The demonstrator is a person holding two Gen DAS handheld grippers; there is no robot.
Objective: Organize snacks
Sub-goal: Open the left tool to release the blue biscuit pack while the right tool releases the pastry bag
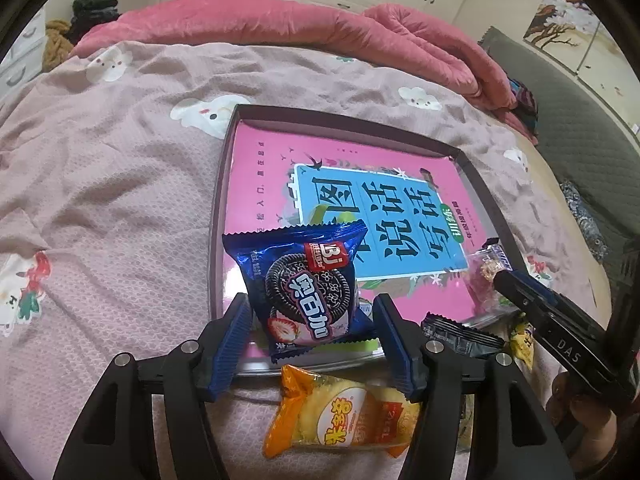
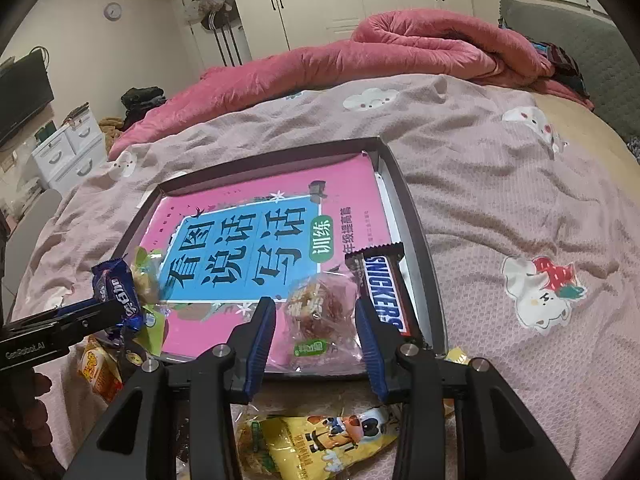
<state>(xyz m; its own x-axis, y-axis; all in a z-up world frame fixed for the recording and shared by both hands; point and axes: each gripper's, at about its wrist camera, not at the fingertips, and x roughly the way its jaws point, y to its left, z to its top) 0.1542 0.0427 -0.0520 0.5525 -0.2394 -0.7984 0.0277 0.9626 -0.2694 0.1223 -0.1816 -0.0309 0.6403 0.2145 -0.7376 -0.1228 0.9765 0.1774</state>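
Observation:
A dark-rimmed tray lies on the bed with a pink book in it. A blue cookie packet stands at the tray's near edge between the fingers of my left gripper, which is open with small gaps on both sides of the packet. My right gripper is shut on a clear packet of reddish snack over the tray's near right part. The clear packet also shows at that gripper's tip in the left wrist view. A Snickers bar lies in the tray by its right rim.
On the pink bedspread in front of the tray lie an orange-yellow cake packet, a black packet and a yellow packet. A green packet sits by the cookie packet. A rolled red quilt lies behind.

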